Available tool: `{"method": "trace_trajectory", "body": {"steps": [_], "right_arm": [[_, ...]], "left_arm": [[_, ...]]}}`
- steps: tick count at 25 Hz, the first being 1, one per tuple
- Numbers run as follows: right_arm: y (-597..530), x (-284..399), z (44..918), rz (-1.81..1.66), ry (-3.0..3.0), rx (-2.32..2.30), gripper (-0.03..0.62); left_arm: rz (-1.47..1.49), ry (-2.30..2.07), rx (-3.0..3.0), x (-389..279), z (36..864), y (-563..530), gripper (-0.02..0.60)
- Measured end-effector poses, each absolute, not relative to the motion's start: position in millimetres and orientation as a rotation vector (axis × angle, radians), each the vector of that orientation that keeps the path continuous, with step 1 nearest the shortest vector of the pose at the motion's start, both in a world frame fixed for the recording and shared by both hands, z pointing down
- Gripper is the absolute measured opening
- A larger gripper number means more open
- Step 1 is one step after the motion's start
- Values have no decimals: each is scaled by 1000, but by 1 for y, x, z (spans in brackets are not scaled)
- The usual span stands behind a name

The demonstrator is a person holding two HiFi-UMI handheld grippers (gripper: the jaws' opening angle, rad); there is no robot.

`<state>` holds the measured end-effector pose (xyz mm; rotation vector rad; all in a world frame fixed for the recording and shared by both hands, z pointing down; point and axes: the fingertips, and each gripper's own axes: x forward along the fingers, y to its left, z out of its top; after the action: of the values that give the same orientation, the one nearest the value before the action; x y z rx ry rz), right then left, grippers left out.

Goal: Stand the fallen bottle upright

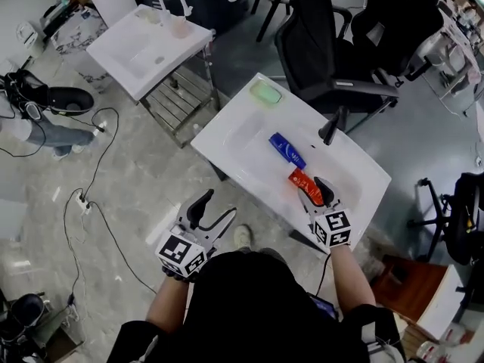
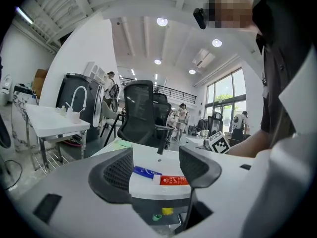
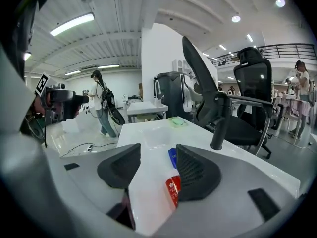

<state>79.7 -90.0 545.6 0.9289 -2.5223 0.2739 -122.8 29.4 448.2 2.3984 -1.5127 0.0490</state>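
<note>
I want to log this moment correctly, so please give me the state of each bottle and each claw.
Red bottle: lying on its side on the sink, not gripped.
Blue bottle: lying on its side on the sink.
Left claw: open, empty, short of the sink.
Right claw: open, above the sink, red bottle beside one jaw.

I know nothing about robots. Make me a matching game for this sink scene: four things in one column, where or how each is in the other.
Things: 1 red bottle; 2 green pad; 3 black faucet; 4 left gripper.
States: A upright at the sink's rim; B lying by the right gripper; C on the sink's far corner; D open, short of the sink.
Pairs: 1-B; 2-C; 3-A; 4-D.
</note>
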Motion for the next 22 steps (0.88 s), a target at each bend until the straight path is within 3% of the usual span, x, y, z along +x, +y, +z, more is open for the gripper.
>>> {"method": "trace_trajectory", "body": {"steps": [12,22], "right_arm": [[-99,66,636,210,-2205,611,241],[-115,85,717,154,-1954,377,293]], "left_arm": [[46,-1513,2334,-128,464,19,304],[67,-1520,2261,-114,474,-8,304]]}}
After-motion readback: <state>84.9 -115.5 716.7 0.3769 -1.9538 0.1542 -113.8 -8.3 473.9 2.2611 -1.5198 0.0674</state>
